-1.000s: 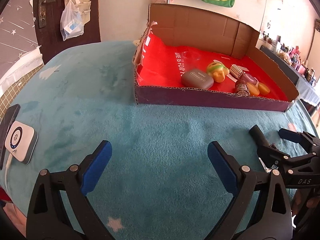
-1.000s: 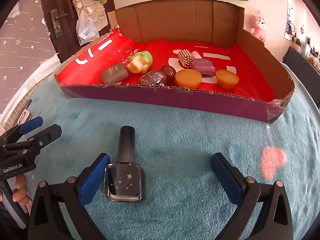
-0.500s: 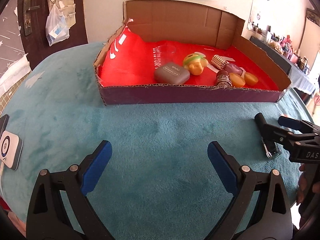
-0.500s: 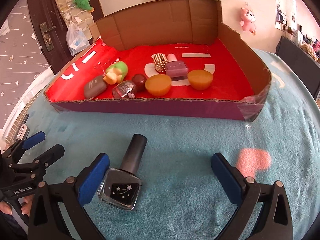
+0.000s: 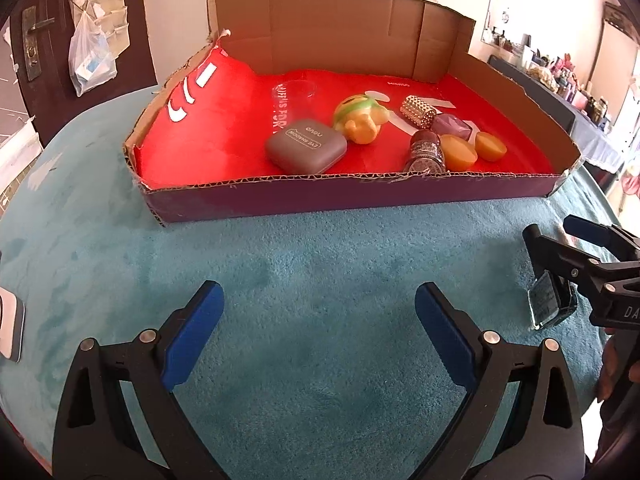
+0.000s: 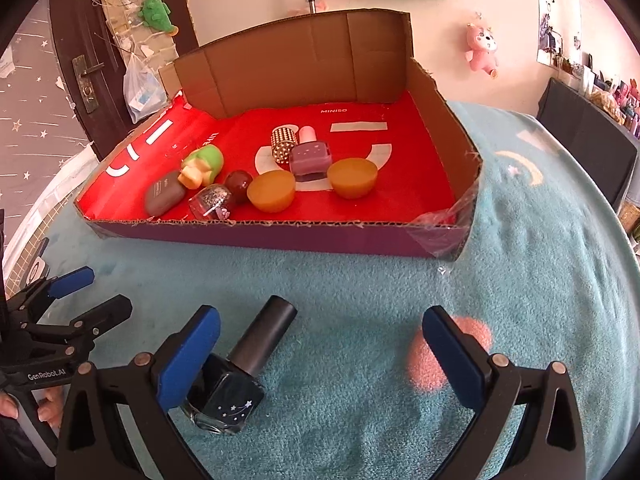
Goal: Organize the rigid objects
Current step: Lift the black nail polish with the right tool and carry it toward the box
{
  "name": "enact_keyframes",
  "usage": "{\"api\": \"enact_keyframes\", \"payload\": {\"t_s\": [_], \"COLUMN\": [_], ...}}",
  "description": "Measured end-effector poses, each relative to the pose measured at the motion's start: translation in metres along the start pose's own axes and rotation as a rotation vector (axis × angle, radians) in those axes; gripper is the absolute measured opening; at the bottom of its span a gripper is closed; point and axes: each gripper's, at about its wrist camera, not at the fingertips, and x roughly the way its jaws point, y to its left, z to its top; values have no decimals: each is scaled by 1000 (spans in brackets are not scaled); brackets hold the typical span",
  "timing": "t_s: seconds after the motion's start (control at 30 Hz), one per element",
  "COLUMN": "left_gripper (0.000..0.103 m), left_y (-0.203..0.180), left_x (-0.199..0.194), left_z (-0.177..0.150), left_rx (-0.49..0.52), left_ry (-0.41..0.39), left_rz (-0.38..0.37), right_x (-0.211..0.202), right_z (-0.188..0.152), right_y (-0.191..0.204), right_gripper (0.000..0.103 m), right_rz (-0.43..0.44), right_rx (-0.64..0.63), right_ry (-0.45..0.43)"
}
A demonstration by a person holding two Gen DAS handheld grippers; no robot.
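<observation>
A black nail polish bottle point(image 6: 240, 376) with a star print lies on its side on the teal blanket, cap pointing toward the box. My right gripper point(image 6: 320, 360) is open around it, and the bottle's glass body rests against the left blue pad point(image 6: 188, 356). In the left wrist view the bottle point(image 5: 550, 306) shows partly behind the right gripper point(image 5: 554, 227). My left gripper point(image 5: 318, 332) is open over bare blanket, holding nothing. The cardboard box point(image 5: 352, 196) with a red lining stands beyond both grippers.
In the box lie a grey eye shadow case point(image 5: 306, 151), a green and yellow toy point(image 5: 360, 118), a studded cylinder point(image 5: 418, 111), a purple bottle point(image 6: 310, 156), a glitter bottle point(image 6: 210, 200), two orange cups point(image 6: 272, 191) and a clear cup point(image 5: 294, 98). A white device point(image 5: 10, 332) sits at the blanket's left edge.
The left gripper has swung right, and the box sits more central and closer in its view. The right gripper has turned, so the bottle now lies slanted against its left pad. Both stay open.
</observation>
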Motion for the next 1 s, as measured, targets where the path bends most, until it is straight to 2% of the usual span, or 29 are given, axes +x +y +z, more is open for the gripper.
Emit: {"api": "enact_keyframes", "payload": {"t_s": [0.3, 0.57, 1.0], "left_gripper": [98, 98, 98], "left_y": [0, -1, -2], "left_x": [4, 7, 13], "left_z": [4, 5, 9], "left_rx": [10, 23, 23], "left_ry": [12, 23, 29], "left_rz": [-2, -7, 34], "right_x": [-1, -12, -15], "right_z": [-7, -12, -17], "right_y": [10, -3, -17], "right_gripper": [103, 103, 103], "right_rz": [7, -28, -71], "right_rx": [-30, 3, 0], "right_ry": [19, 10, 21]}}
